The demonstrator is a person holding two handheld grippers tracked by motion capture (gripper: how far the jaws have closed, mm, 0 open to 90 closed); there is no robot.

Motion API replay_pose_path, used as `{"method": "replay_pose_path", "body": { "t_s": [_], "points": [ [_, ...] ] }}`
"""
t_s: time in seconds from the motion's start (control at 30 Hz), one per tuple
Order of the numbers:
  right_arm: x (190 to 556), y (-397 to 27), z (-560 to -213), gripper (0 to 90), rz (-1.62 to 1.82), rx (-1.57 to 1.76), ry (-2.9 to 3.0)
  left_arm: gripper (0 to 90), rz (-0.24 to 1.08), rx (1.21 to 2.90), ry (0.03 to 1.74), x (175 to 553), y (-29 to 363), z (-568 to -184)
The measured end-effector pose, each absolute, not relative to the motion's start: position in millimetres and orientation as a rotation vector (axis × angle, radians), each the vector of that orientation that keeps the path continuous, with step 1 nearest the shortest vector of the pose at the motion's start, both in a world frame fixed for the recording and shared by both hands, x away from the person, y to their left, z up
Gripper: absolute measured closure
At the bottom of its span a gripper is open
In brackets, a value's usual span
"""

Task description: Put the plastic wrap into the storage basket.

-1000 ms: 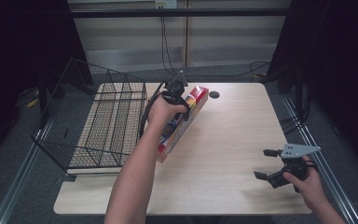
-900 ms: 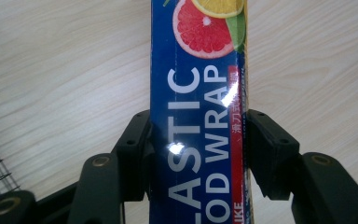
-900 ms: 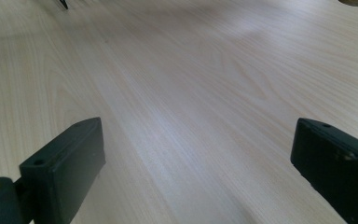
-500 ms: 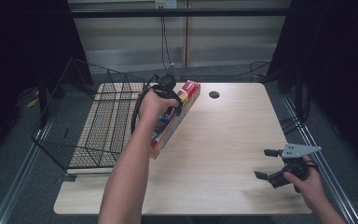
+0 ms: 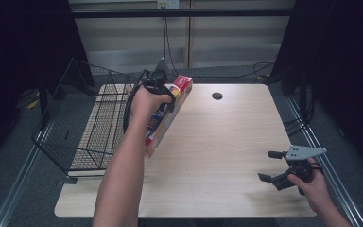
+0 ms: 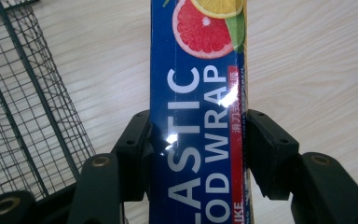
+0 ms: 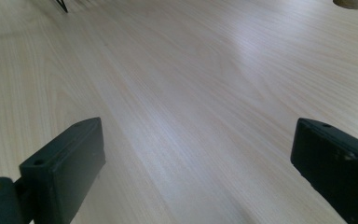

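The plastic wrap box is gripped by the left claw just beside the wire basket; it should be kept level and cleared over the rim. The right claw is held open, well apart.

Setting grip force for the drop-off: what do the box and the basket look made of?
Box: apparently glossy printed cardboard; sharp edges, glare spots on the print.
Basket: thin black wire mesh, probably coated metal; open grid with the tabletop visible through it.
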State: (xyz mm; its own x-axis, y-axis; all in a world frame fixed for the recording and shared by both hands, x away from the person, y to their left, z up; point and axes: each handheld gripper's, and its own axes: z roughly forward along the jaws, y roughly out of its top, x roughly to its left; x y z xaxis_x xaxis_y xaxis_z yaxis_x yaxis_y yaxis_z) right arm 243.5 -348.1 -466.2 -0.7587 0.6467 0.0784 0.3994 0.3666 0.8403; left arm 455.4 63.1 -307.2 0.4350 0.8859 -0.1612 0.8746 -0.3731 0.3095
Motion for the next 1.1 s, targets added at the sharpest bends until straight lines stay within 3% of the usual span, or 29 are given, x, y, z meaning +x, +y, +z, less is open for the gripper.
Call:
{"method": "replay_pose_path", "body": {
  "t_s": [1.1],
  "points": [
    [243.0,-346.5,-465.9,2.6,1.333,0.938,2.372,47.0,0.09,2.277,1.613,451.7,102.4,-269.5]
  ]
}}
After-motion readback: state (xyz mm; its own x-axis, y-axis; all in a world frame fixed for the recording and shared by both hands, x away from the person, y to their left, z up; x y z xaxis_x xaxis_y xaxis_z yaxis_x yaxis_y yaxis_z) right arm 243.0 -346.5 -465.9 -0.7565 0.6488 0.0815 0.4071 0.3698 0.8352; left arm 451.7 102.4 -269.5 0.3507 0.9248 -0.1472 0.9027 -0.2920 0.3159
